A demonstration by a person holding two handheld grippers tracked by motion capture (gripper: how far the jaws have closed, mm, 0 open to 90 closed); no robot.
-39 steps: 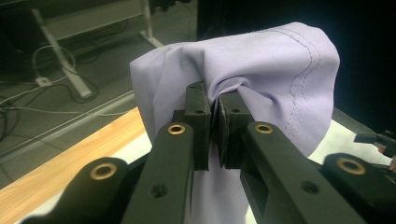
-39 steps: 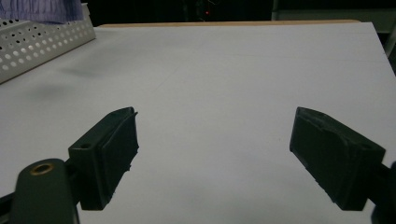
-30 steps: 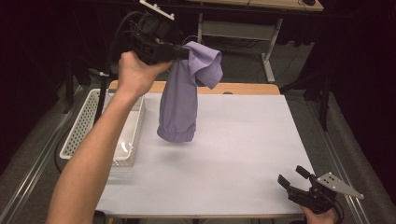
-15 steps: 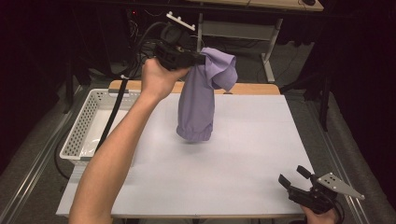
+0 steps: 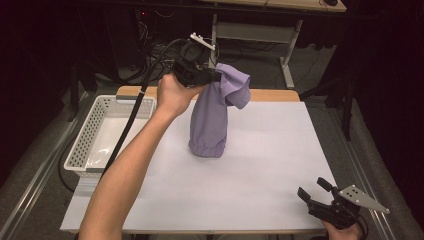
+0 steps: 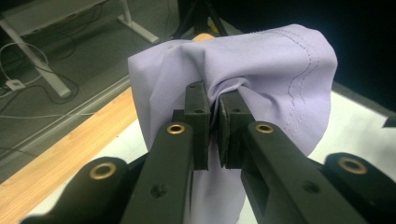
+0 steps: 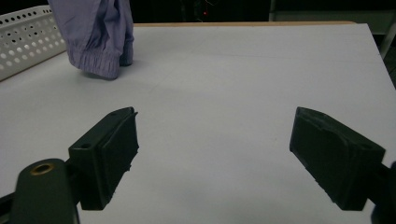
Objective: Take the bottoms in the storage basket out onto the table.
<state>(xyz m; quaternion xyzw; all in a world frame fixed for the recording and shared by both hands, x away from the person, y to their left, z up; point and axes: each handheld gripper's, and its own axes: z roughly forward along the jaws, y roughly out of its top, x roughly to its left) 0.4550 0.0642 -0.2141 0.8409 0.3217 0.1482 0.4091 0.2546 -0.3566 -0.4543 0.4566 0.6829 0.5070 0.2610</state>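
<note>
On the surface: white surface [image 5: 260, 165], with a white basket [image 5: 90, 137] at its left edge and a wooden strip along the far edge.
Garment: lilac cloth [image 5: 212, 117] hangs over the far-middle of the surface, well clear of the basket's right wall.
Long axis: near upright, top fold at the jaws, gathered elastic hem [image 7: 95, 65] at the bottom, touching or just above the surface; I cannot tell which.
Left hand-held gripper [image 6: 214, 123]: clamped tight on a bunched fold at the top of the cloth, pads pinching fabric between them; held high, pointing to the right across the far edge.
Right hand-held gripper [image 5: 316, 196]: jaws spread wide with nothing between them, resting low at the near right corner.
Direction: from the right hand-held gripper the hem lies ahead and to the left, well apart, with bare surface between.
Nearer hand: the left one holds the cloth; the right is the free one and the far one.
Judgement: a second grip probably means reaching forward-left to the hem or a side edge.
</note>
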